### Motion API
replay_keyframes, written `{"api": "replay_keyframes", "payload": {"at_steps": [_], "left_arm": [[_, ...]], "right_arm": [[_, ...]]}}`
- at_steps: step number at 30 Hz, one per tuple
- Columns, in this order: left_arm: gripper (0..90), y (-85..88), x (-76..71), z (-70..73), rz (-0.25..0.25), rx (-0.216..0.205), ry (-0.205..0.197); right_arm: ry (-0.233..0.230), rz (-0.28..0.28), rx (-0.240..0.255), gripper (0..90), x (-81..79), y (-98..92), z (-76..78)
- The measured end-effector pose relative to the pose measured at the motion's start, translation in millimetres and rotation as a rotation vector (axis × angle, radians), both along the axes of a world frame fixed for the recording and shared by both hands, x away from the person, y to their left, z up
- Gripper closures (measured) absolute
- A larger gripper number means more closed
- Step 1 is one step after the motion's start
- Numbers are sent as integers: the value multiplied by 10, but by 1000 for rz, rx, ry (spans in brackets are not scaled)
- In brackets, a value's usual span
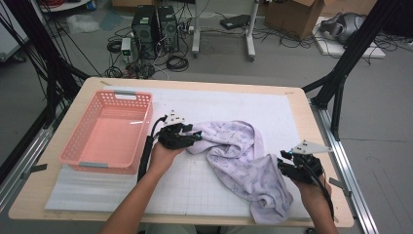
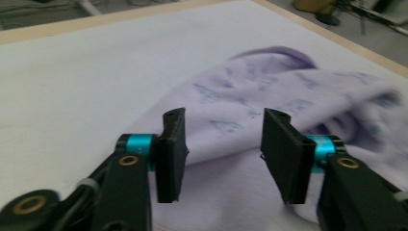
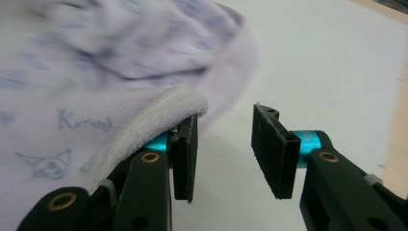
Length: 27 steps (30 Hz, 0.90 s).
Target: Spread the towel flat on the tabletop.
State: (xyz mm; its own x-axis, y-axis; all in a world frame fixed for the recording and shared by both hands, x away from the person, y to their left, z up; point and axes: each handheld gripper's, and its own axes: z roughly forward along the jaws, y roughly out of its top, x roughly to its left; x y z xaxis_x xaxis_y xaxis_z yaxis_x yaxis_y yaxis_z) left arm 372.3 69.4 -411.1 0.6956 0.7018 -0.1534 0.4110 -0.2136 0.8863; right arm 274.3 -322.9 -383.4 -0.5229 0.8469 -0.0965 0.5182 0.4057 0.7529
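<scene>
One lilac printed cloth (image 1: 238,161) lies rumpled on the white mat (image 1: 272,109) that covers the desk (image 1: 311,126), running from the middle of the mat toward the near right edge, where a folded end bunches up. The left tool (image 1: 191,138) sits at the cloth's upper left end; in the left gripper view its jaws stand partly apart with the cloth (image 2: 269,96) lying below and beyond them, the pads pressing on nothing. The right tool (image 1: 285,161) is at the cloth's right side, jaws likewise partly apart and gripping nothing; in the right gripper view a white hem (image 3: 159,120) drapes over the outside of one jaw. A pink basket (image 1: 109,131) stands on the desk's left, apart from the cloth.
</scene>
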Motion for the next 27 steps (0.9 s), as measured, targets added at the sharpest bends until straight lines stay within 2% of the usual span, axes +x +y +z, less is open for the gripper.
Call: {"api": "replay_keyframes", "payload": {"at_steps": [1, 2, 3, 4, 6, 8, 9, 10, 13, 15, 16, 17, 18, 19, 20, 21, 24, 25, 26, 27], "left_arm": [[559, -31, -30, 10, -29, 4, 2], [559, -67, -57, 18, -58, 12, -1], [591, -108, -83, 21, -83, 26, -8], [580, -157, -105, 15, -92, 42, -14], [569, -247, -117, -32, -123, 66, 2], [560, -339, -111, -103, -141, 83, 22], [550, -426, -93, -177, -144, 93, 33], [542, -426, -93, -177, -144, 93, 33], [512, -522, -50, -282, -131, 102, 52], [503, -578, -35, -348, -122, 104, 68], [509, -629, -37, -393, -124, 135, 72], [529, -638, -45, -386, -123, 145, 63], [598, -638, -45, -386, -123, 145, 63], [728, -639, -56, -378, -130, 146, 57], [812, -635, -73, -361, -135, 166, 43], [836, -617, -84, -333, -135, 185, 26], [853, -454, -59, -213, -73, 167, 4], [853, -374, -35, -173, -45, 143, -1], [853, -205, 17, -105, 20, 111, -11], [853, -205, 17, -105, 20, 111, -11]], "right_arm": [[4, -24, -10, 614, 61, -13, -8], [4, -24, -10, 614, 61, -13, -8], [-4, -47, -6, 614, 159, -34, -15], [-4, -47, -6, 614, 159, -34, -15], [-26, -94, -31, 614, 255, -33, -19], [-23, -76, -18, 615, 274, -15, -32], [-17, -46, -2, 614, 264, 3, -44], [-13, -17, 9, 613, 240, 27, -57], [3, 43, 12, 613, 117, 86, -72], [7, 58, 10, 613, 74, 93, -78], [17, 67, -26, 615, 11, 74, -93], [17, 47, -64, 618, -5, 44, -101], [22, 17, -102, 628, -12, 1, -110], [31, -10, -122, 636, -14, -55, -116], [32, -39, -147, 643, -14, -111, -116], [30, -65, -159, 646, -16, -169, -110], [12, -120, -125, 650, 5, -326, -67], [12, -120, -125, 650, 5, -326, -67], [-7, -130, -93, 650, 44, -376, -35], [-16, -128, -79, 648, 72, -378, -23]]}}
